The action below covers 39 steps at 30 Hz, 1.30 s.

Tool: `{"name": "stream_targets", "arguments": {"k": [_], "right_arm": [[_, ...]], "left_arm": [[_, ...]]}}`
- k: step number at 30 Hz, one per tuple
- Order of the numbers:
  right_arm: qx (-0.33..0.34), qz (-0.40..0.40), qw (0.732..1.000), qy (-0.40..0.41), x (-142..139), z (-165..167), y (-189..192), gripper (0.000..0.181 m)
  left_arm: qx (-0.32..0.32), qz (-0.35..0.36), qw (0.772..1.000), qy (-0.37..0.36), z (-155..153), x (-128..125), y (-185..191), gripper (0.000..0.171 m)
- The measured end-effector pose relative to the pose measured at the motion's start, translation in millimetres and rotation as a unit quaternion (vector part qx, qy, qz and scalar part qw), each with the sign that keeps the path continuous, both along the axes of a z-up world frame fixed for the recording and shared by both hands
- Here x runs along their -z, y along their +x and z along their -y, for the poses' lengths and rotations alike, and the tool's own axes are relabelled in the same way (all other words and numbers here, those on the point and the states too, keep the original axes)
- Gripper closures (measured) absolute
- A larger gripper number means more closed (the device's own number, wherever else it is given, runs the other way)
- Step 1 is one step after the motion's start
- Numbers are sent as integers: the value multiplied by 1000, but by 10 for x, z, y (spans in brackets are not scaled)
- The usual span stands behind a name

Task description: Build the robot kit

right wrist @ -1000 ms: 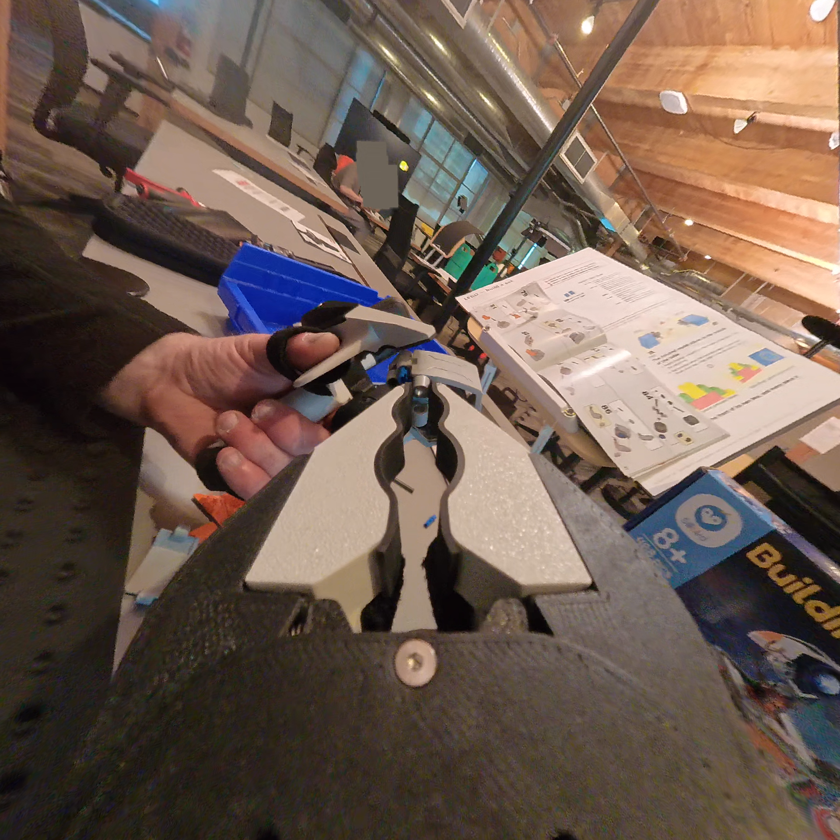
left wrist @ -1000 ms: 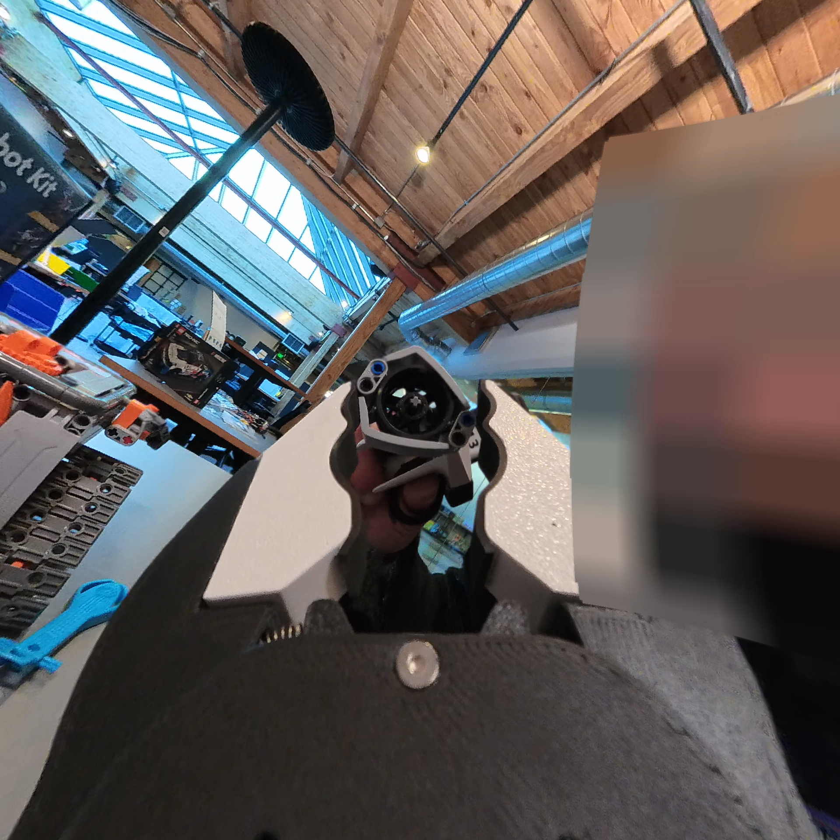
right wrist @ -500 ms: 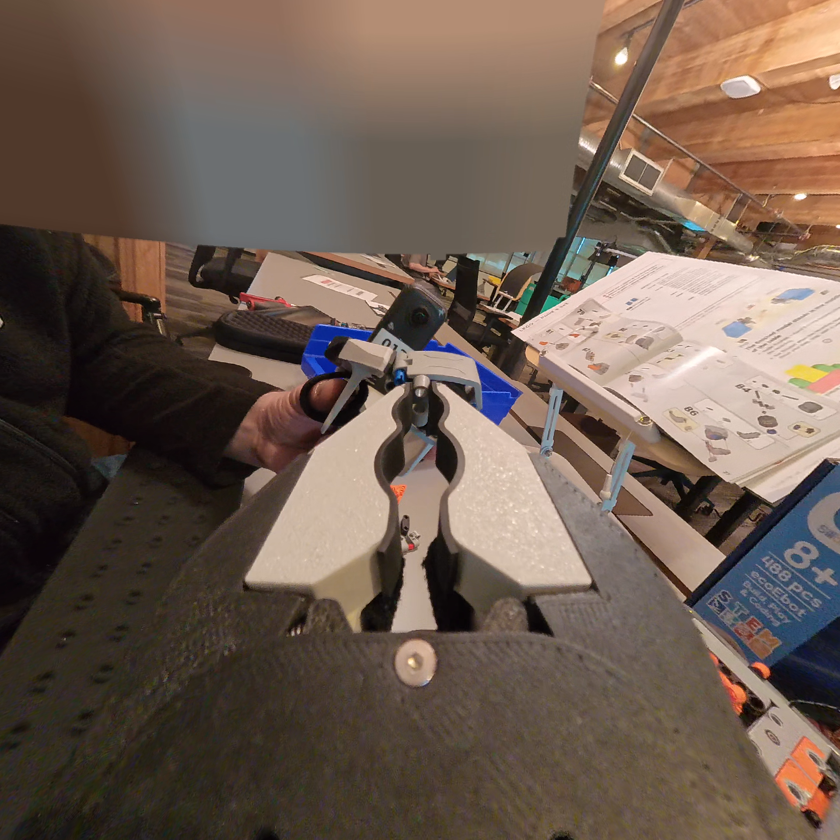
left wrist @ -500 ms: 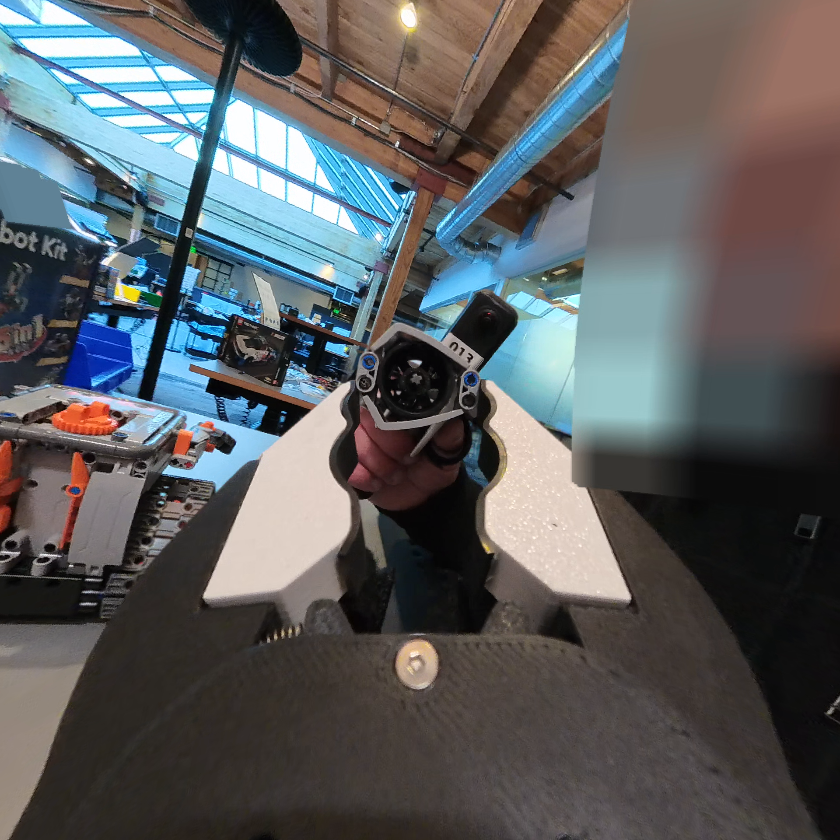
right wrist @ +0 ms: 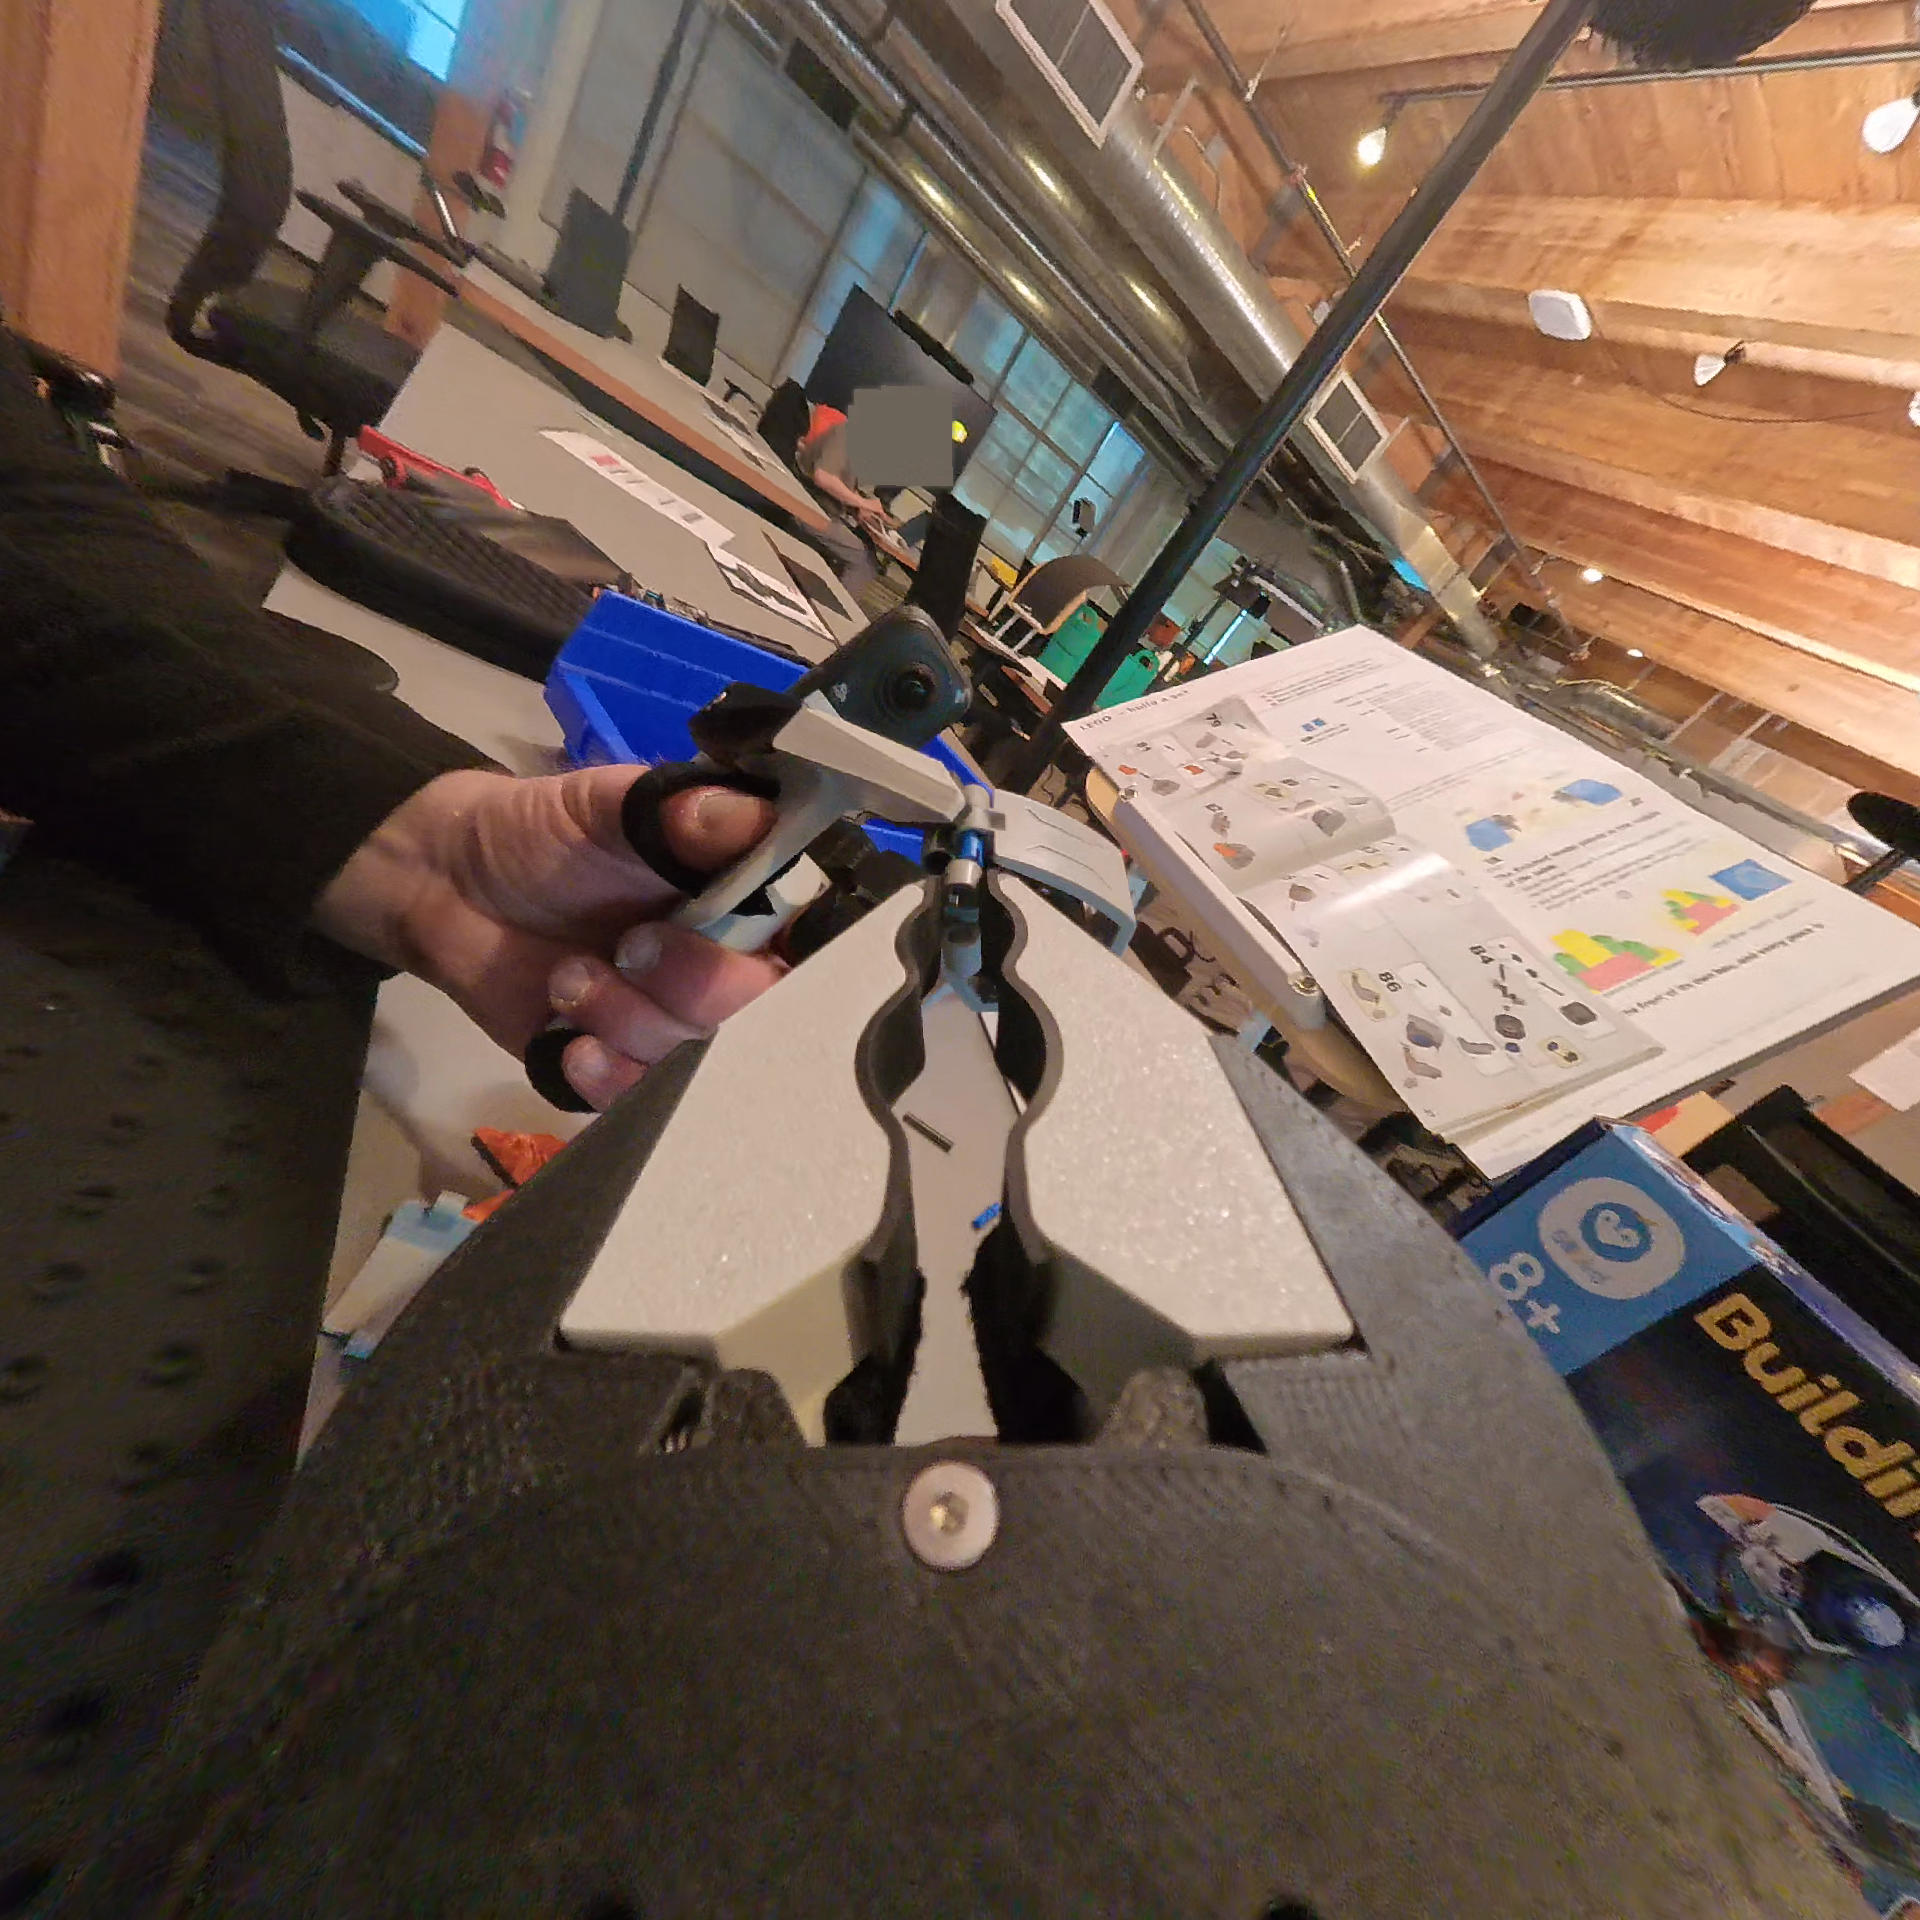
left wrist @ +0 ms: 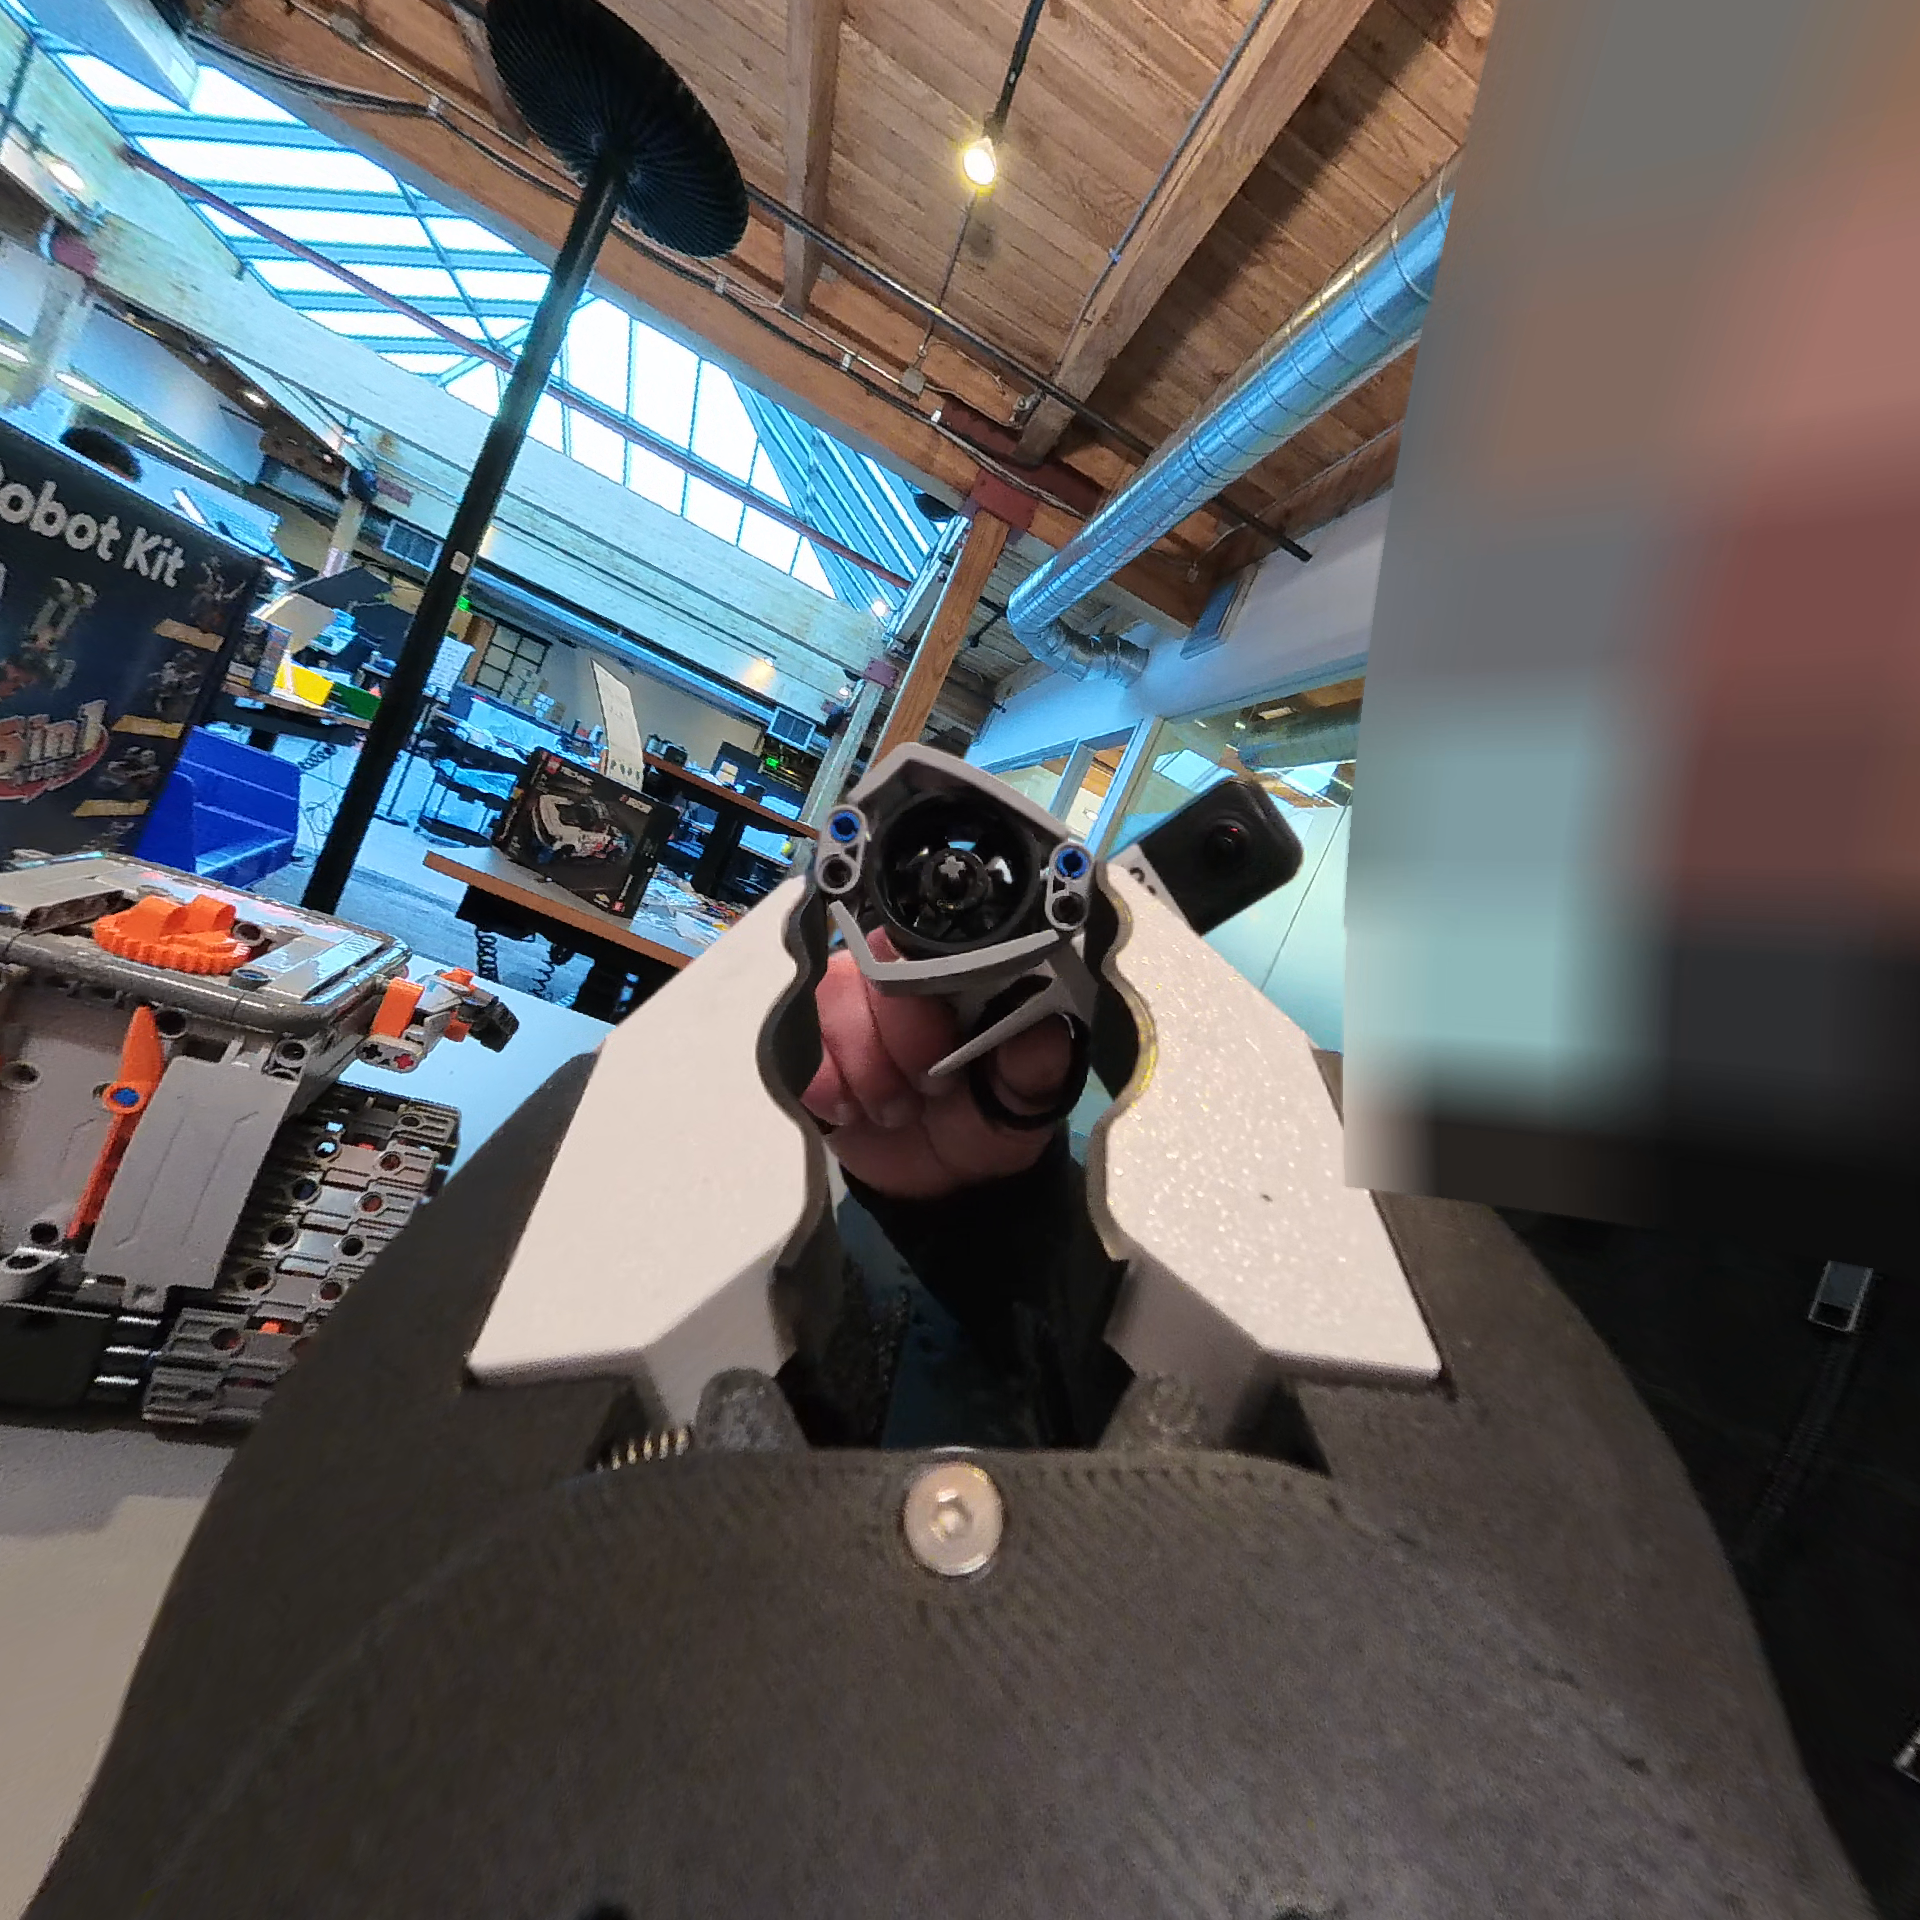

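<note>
Two matching handheld grippers, a dark-sleeved person working them.
Each gripper is showing speckled grey fingers, a black textured body, a silver screw; finger loops looking like black rubber.

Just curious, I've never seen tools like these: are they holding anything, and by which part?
Both grip one small grey brick assembly. The left gripper pinches its two outer sides; the right gripper clamps its end with the blue pin.

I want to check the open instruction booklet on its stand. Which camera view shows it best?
The right wrist view: the open instruction booklet lies tilted on its stand right of the right gripper, both printed pages facing the camera. The left wrist view shows none of it, only the grey-and-orange brick model and the ceiling.
</note>
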State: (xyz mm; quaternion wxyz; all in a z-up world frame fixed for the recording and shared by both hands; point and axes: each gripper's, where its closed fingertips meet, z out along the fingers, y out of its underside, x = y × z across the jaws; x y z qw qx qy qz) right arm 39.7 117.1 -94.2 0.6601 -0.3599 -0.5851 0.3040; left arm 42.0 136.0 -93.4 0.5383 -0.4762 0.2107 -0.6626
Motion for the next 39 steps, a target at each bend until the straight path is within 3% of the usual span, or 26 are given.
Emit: {"name": "stream_targets", "arguments": {"k": [6, 19, 28, 35, 39], "right_arm": [[-30, -19, 997, -68, -48, 3, 8, 177], [-10, 30, 997, -74, 52, -75, -10, 177], [-45, 71, 992, -98, 170, -40, -3, 177], [-37, 75, 996, -34, 156, 38, 33, 177], [-31, 79, 996, -7, 182, 44, 35, 177]], "left_arm": [[-6, -24, 1000, 16, 14, 14, 11, 125], [-21, -91, 996, 15, -47, 165, 15, 126], [3, -149, 989, 24, -2, 308, 46, 127], [34, -130, 991, 26, 62, 260, 75, 122], [84, -101, 991, -3, 123, 240, 96, 107]]}}
